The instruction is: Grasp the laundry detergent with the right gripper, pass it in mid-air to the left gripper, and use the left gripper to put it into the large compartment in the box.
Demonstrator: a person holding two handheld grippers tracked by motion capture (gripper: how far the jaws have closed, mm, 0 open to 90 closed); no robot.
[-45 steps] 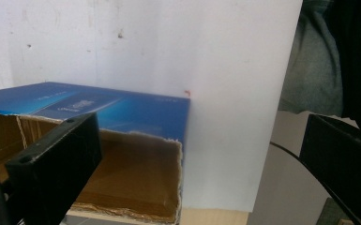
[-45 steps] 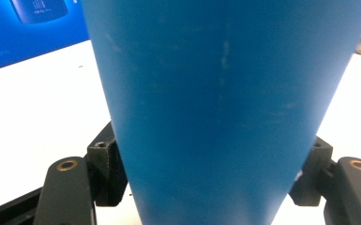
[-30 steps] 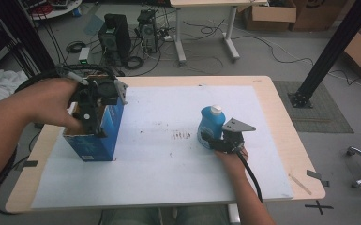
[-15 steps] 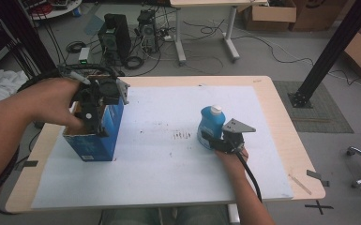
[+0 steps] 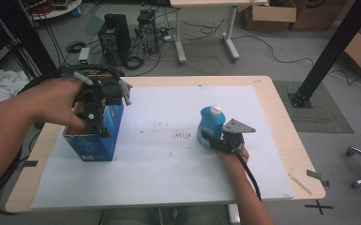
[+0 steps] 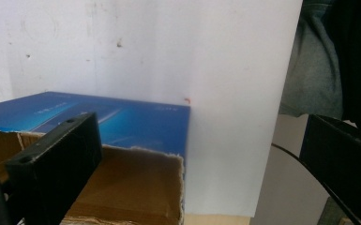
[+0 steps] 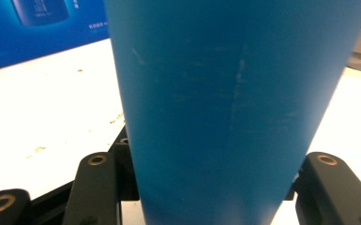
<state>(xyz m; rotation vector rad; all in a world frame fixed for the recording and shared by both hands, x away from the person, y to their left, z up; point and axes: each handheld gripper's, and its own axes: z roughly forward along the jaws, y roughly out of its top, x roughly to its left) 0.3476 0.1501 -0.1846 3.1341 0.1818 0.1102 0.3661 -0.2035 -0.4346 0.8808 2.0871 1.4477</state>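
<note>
On bottle, right tongs unmoved

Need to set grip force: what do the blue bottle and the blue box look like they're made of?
Blue bottle: likely plastic, smooth and slightly glossy, with fine scuff marks on its wall. Blue box: cardboard, a printed blue outer face with a light sheen, raw brown inside and ragged torn edges at its open top.

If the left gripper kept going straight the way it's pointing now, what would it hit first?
Probably the blue box: the left gripper points down over its open top, one jaw over the torn cardboard edge, the other outside it. Depth is unclear.
</note>
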